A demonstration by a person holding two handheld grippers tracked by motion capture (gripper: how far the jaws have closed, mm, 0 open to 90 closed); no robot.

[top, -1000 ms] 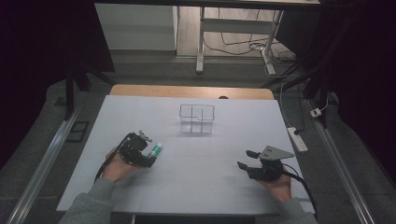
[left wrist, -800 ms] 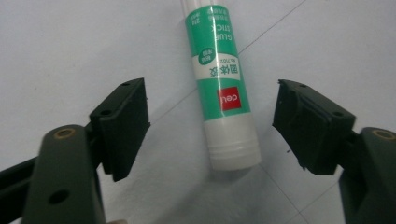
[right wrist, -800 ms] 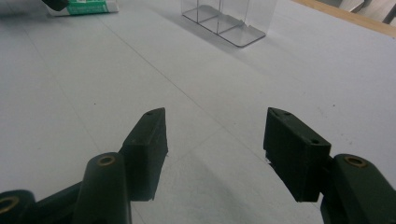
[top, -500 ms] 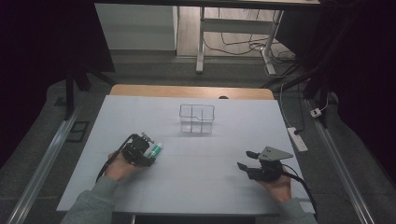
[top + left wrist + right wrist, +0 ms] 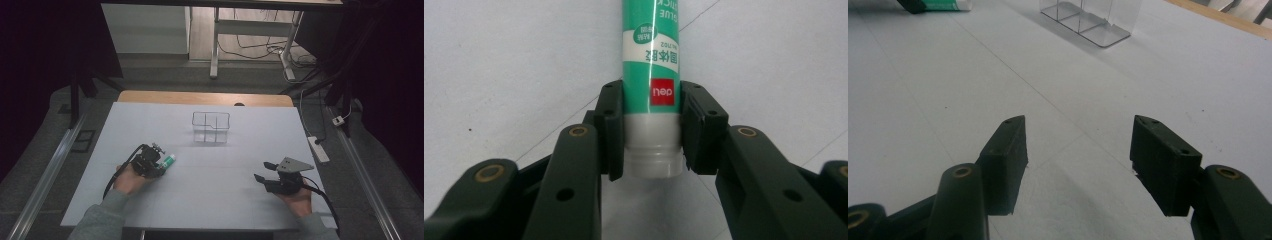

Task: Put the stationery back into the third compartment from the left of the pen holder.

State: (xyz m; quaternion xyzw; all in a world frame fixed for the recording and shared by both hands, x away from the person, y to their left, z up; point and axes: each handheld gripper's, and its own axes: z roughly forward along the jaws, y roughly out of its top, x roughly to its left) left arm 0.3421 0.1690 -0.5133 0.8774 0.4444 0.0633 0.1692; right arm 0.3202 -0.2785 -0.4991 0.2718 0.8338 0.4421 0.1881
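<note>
Lying on the white worktop (image 5: 210, 195), the glue stick (image 5: 169, 161) sits at the left side, its green body pointing away from the left gripper (image 5: 159, 167) and toward the clear box (image 5: 211, 127) farther back. In the left gripper view the jaws have just been closing on the stick — the two pads now press against it from either side, right where the green label meets the white end. The white end pokes back between the jaws toward the camera; the green part with its red logo and printed band runs up and out of the top of that view. The stick (image 5: 651, 90) lies flat on the worktop, and the person's left hand (image 5: 129, 179) wraps the gripper body from behind, a cable looping off to the left.

At the right side of the worktop, well apart from the stick, the right gripper (image 5: 262, 171) is held low in the right hand (image 5: 299, 200), a grey three-cornered plate on top. Its jaws stand wide with only bare worktop between them — the right gripper view shows the pads apart and nothing near them. That view looks across the worktop to the clear box (image 5: 1090, 17), which has compartments divided by thin walls, and a green and white end of the stick (image 5: 945, 4) shows at the top left edge.

The box stands upright near the back middle of the worktop, apart from both grippers.
</note>
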